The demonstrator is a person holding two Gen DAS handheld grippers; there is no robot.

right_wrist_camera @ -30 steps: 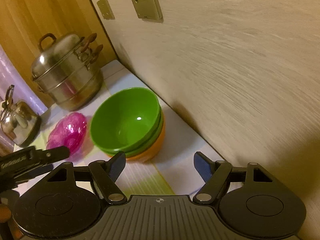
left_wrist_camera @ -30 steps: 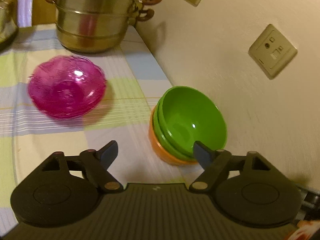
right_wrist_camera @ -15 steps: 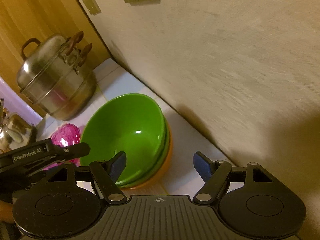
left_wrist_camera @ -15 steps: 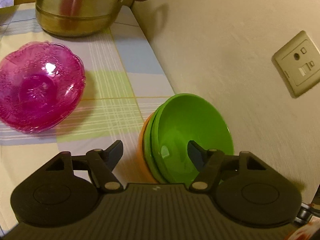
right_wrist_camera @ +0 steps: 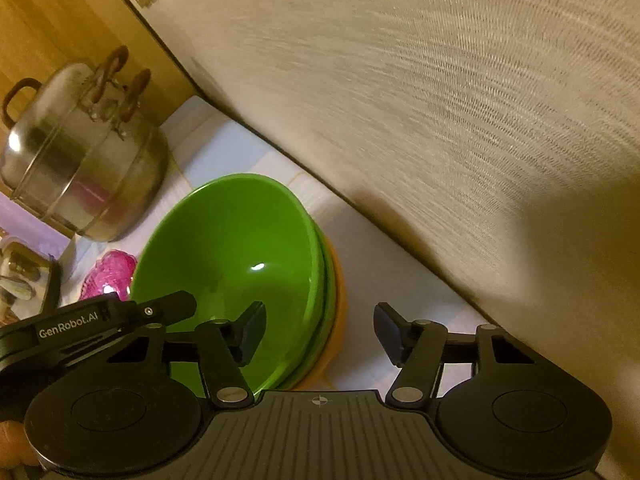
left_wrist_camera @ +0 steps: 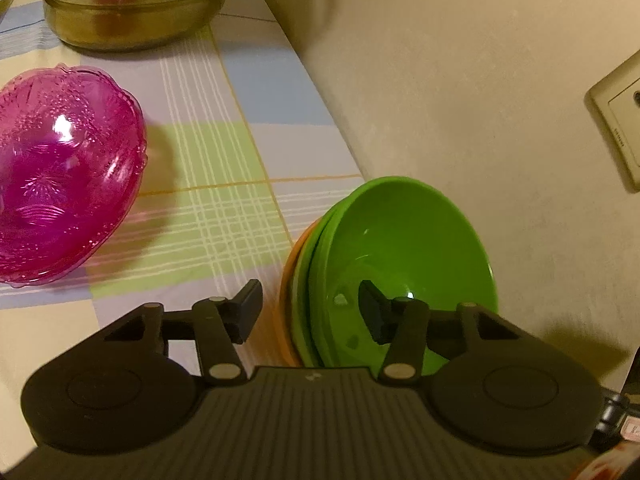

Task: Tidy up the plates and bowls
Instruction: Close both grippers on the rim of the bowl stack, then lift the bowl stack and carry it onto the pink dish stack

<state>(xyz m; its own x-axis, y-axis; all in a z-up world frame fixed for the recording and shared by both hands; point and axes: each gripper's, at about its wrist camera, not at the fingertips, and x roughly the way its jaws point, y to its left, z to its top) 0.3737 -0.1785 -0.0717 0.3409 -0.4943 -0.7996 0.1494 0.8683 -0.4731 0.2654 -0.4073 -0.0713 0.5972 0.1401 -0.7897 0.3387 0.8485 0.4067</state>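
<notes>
While both tools hang over the corner of the bench [left_wrist_camera: 208, 184], which is covered by a pale checked cloth, the stack of smooth round plastic bowls sits hard by the beige wall [left_wrist_camera: 460, 92]: a glossy green bowl [left_wrist_camera: 404, 248] on top, a second green one under it, and an orange bowl [left_wrist_camera: 289, 280] at the bottom showing only as a rim. Seen from the left wrist, the left hand-held gripper [left_wrist_camera: 310, 310] is spread wide and released, straddling the near rim of the stack: one finger sits outside at about 9 o'clock of the bowls, the other reaches down inside the green bowl; whether either finger touches plastic I cannot tell. Seen from the right wrist, the right hand-held gripper [right_wrist_camera: 320, 332] is likewise released, with one finger inside the green bowl [right_wrist_camera: 228, 248] and the other outside, over the cloth toward the wall at 3 o'clock. A translucent pink patterned bowl [left_wrist_camera: 60, 176] rests well apart at 9 o'clock of the stack. Beyond, at 11 o'clock, stands a large stainless steel steamer pot [right_wrist_camera: 80, 160] with brown handles. A beige wall socket [left_wrist_camera: 620, 120] sits on the wall at 2 o'clock.
</notes>
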